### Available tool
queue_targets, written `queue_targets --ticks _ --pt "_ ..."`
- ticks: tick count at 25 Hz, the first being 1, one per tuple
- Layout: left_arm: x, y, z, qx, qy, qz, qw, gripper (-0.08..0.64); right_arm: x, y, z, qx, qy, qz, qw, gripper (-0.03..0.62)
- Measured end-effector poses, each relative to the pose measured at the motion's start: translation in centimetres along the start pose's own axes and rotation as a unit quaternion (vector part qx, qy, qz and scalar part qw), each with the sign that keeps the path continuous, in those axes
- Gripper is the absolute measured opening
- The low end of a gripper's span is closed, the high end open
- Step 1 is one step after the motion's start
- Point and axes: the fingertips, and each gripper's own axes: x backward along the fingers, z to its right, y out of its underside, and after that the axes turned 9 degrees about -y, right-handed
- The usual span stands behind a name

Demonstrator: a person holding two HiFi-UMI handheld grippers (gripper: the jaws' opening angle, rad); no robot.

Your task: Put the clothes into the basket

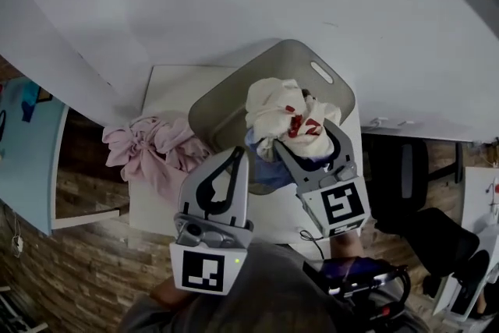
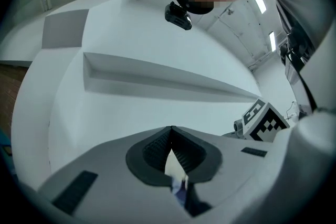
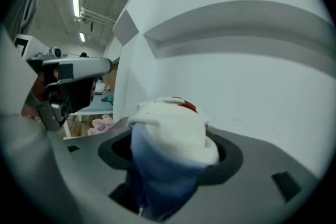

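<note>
Clothes (image 1: 282, 115) (image 3: 173, 131) are bunched between the jaws of the right hand-held gripper (image 1: 304, 135) (image 3: 170, 144), white cloth with red marks on top and blue cloth hanging beneath; the bundle sits over the near edge of the basket (image 1: 312, 58), and I cannot tell whether it touches the basket; the jaws stand well apart, one on each side of the bundle, and the cloth bulges up past their tips rather than looking squeezed; the basket is grey, with a slot handle in its far rim, and stands on the far right part of the white worktop (image 1: 168, 90), close against the white wall; a pink garment (image 1: 156, 148) (image 3: 102, 124) lies crumpled at the worktop's left edge, just beside the basket and outside it, part of it drooping over the side; the left hand-held gripper (image 1: 238, 154) (image 2: 171, 131) hangs nearer the person, between the pink garment and the bundle, its jaws closed tip to tip with nothing I can make out pinched between them; its own view looks up along the wall, with the other gripper's marker cube (image 2: 265, 123) at the right; the floor (image 1: 86, 261) below is wood-patterned.
</note>
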Motion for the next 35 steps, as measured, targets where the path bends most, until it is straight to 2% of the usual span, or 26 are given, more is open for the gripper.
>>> queue_targets --ticks 1,2,7,13,16,19,20,23,26,35 --pt "-0.1 0.5 0.1 0.002 0.000 -0.005 1.0000 0.008 -0.4 1.0 -0.4 -0.005 -0.013 -0.016 1.000 0.342" --pt "-0.2 0.8 0.2 0.005 0.000 -0.009 0.9999 0.008 -0.7 1.8 -0.7 -0.011 -0.023 -0.028 0.999 0.357" --pt "-0.1 2.0 0.9 0.008 0.004 -0.026 0.9996 0.008 0.2 3.2 -1.0 -0.024 -0.031 -0.036 0.999 0.357" --pt "0.1 1.2 1.9 0.004 0.015 -0.020 0.9997 0.008 2.7 2.4 -0.1 -0.026 -0.010 -0.007 1.000 0.349" --pt "0.0 0.4 2.4 -0.002 0.020 -0.010 0.9997 0.008 4.3 1.4 0.6 -0.042 0.014 0.026 0.999 0.325" --pt "0.0 -0.5 2.9 -0.005 0.025 0.001 0.9997 0.008 6.0 0.8 1.8 -0.047 0.047 0.057 0.996 0.212" --pt "0.1 -0.8 3.1 -0.006 0.028 0.005 0.9996 0.008 6.5 1.0 2.2 -0.050 0.052 0.059 0.996 0.207" --pt "0.2 -1.5 3.8 -0.008 0.036 0.009 0.9993 0.008 7.4 1.8 2.2 -0.068 0.036 0.059 0.995 0.266" --pt "-0.1 -1.7 4.7 -0.011 0.046 0.012 0.9988 0.008 7.6 3.0 1.8 -0.071 0.017 0.056 0.996 0.283" --pt "-1.4 0.6 6.5 -0.002 0.056 -0.012 0.9984 0.008 6.5 7.9 -0.5 -0.025 -0.037 0.001 0.999 0.337"
